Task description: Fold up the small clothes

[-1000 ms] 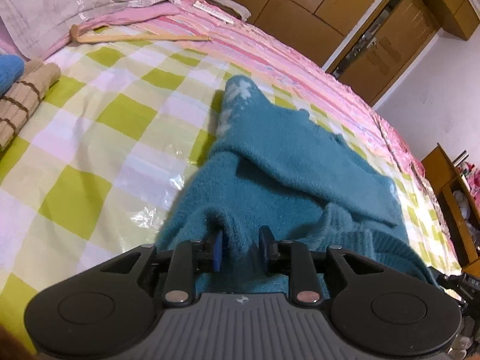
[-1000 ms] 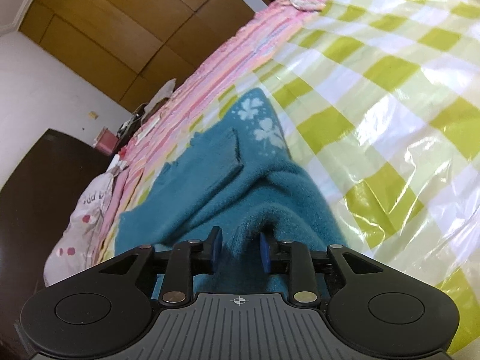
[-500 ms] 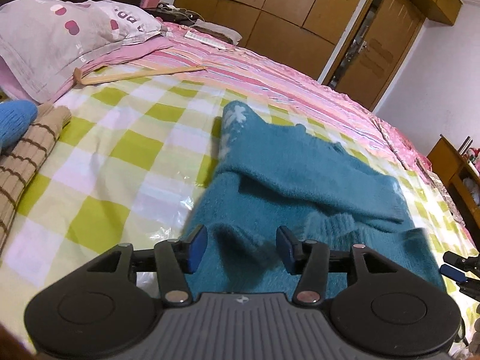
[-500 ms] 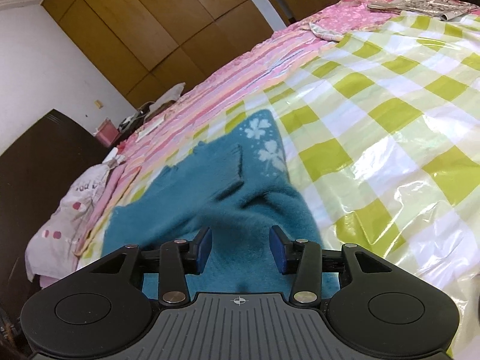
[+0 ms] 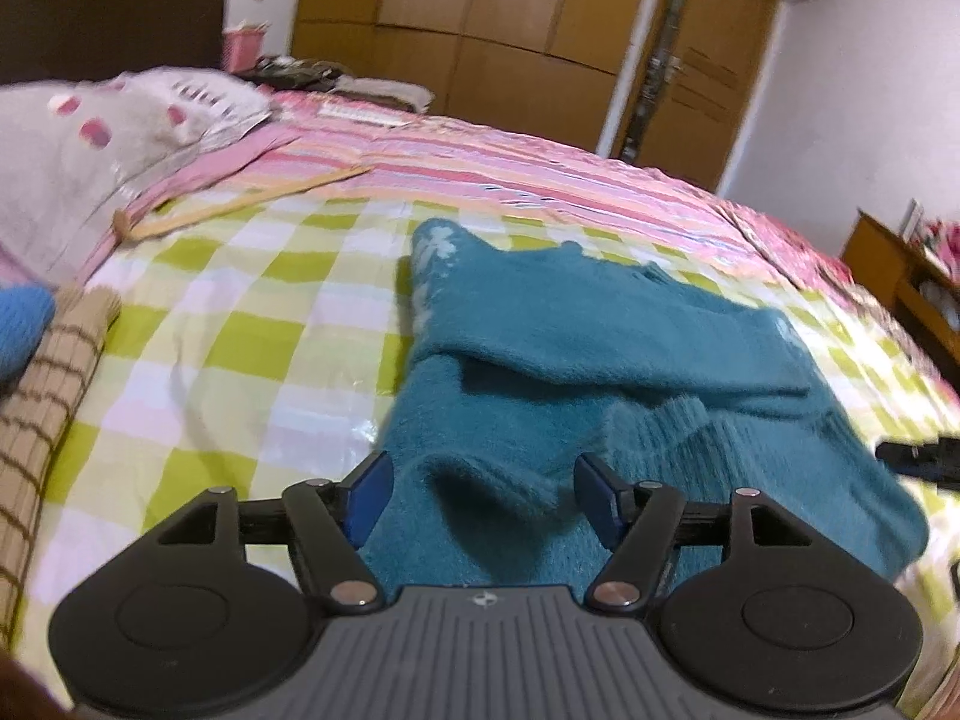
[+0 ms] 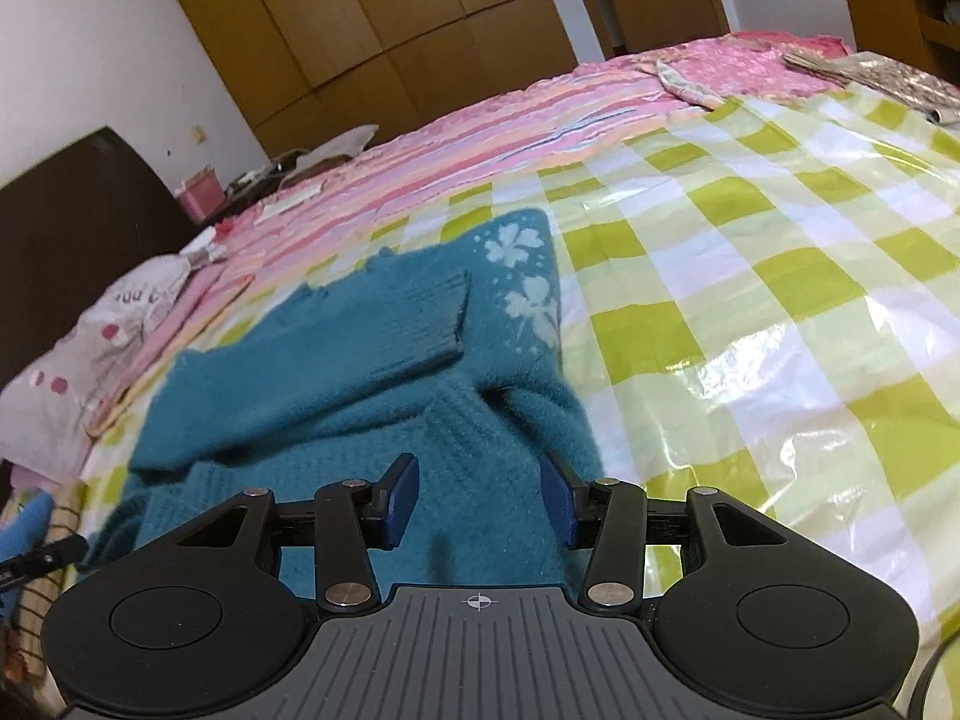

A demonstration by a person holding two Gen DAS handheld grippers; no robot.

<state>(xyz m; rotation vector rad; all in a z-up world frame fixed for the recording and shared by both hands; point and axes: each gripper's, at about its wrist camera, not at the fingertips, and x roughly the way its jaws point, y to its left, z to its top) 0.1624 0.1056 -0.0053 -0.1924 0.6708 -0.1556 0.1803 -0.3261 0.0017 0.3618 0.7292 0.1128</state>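
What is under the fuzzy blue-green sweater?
The teal sweater lies on a shiny green-and-white checked plastic sheet spread over the bed. The part of the sheet right beneath it is covered, so anything there cannot be seen.

Both jaws opened, releasing teal sweater (image 5: 600, 372); pinched folds now slack on bed.

Brown wooden wardrobe (image 5: 480, 30) against white wall (image 5: 870, 90), dark headboard (image 6: 72, 210)

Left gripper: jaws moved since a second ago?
Yes. The left gripper jaws have just been opening, spreading clear of the teal sweater fold they pinched; the sweater stays on the checkered sheet.
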